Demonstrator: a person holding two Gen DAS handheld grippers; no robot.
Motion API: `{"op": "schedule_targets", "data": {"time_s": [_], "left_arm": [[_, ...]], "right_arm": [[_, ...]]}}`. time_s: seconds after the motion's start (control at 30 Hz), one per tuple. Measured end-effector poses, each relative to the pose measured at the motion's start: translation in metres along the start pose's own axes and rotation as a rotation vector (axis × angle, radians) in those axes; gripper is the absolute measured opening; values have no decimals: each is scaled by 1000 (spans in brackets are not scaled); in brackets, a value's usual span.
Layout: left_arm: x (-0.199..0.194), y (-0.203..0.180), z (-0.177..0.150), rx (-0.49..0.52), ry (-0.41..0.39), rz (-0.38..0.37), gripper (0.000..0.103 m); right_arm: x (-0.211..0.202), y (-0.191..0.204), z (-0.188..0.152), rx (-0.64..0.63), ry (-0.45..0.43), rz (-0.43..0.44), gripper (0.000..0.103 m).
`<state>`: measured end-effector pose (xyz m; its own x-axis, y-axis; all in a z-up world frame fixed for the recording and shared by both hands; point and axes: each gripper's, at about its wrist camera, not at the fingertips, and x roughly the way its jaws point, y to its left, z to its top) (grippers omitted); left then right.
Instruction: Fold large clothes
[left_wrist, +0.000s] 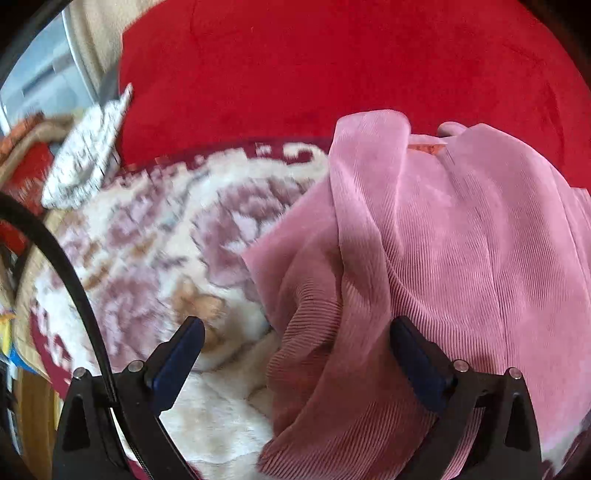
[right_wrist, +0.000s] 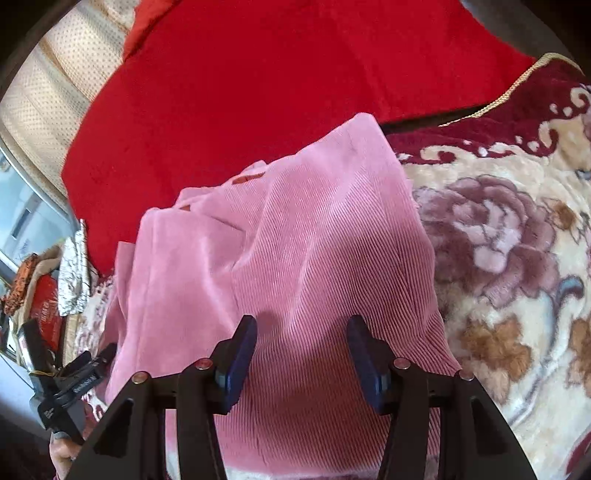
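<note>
left gripper (left_wrist: 295, 347) is standing wide open, jaws well apart, holding nothing; the rumpled left edge of the pink corduroy garment (left_wrist: 424, 258) is lying between and beyond its fingers. right gripper (right_wrist: 301, 345) is also gaping, less widely, empty, hovering over the garment's (right_wrist: 295, 258) near hem; contact cannot be told.

garment is lying bunched on the floral plush blanket (left_wrist: 159, 251), its far end reaching the red cushion (left_wrist: 332, 66).

handling, judged: ribbed cloth is looking soft, limp and light to middling in weight, not slippery, not fragile. it will be sagging and creasing if lifted by one point. best hold appears to be the hem corners, one per gripper, pinching through both layers.

count: one garment, one blanket (right_wrist: 517, 258), one red cushion (right_wrist: 258, 74), two grippers. at left, one crinkled silvery packet (left_wrist: 88, 147) and some blurred clutter, uncounted.
</note>
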<state>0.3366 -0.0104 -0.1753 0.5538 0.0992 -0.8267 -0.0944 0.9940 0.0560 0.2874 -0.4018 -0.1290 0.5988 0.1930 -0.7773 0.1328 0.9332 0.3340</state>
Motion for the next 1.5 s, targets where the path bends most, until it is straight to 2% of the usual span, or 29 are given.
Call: {"op": "schedule_targets", "data": {"time_s": [0.07,0.2,0.37,0.5,0.6,0.67,0.73,0.9,1.0,1.07,1.13,1.23,1.3,1.4,1.5], "left_arm": [[-5,1,6,-24,-28,-14,101],[-10,-8,15,24,-100,69,101],[5,-7,17,13,-46,75,101],[6,1,19,-12,-53,65,101],[6,12,21,-36,-63,57,101],[7,16,19,-45,-55,41,101],[3,21,17,-54,-60,35,101],[-11,31,14,-72,-111,26,101],[-2,25,10,-37,-89,60,101],[8,18,7,-2,-52,75,101],[4,18,6,-9,-62,77,101],[-11,24,3,-26,-86,54,101],[-27,29,-4,-33,-133,44,101],[-40,32,-13,-20,-196,91,101],[-31,31,-14,18,-178,120,101]], "right_arm": [[-4,13,8,-40,-23,7,56],[-2,46,30,-103,-55,112,56],[39,104,58,-212,-6,167,56],[90,118,73,-184,83,111,57],[98,116,85,-170,35,68,55],[94,107,88,-109,26,87,55],[77,101,80,-87,-12,109,55],[29,86,47,-126,-62,100,55],[1,70,17,-179,-82,42,55],[0,60,0,-190,-44,19,55],[8,50,-15,-189,9,4,55],[-4,48,-22,-179,-17,15,55],[-17,50,-25,-170,-54,63,55],[-31,52,-33,-160,-100,135,55],[-21,53,-42,-146,-40,160,55]]}}
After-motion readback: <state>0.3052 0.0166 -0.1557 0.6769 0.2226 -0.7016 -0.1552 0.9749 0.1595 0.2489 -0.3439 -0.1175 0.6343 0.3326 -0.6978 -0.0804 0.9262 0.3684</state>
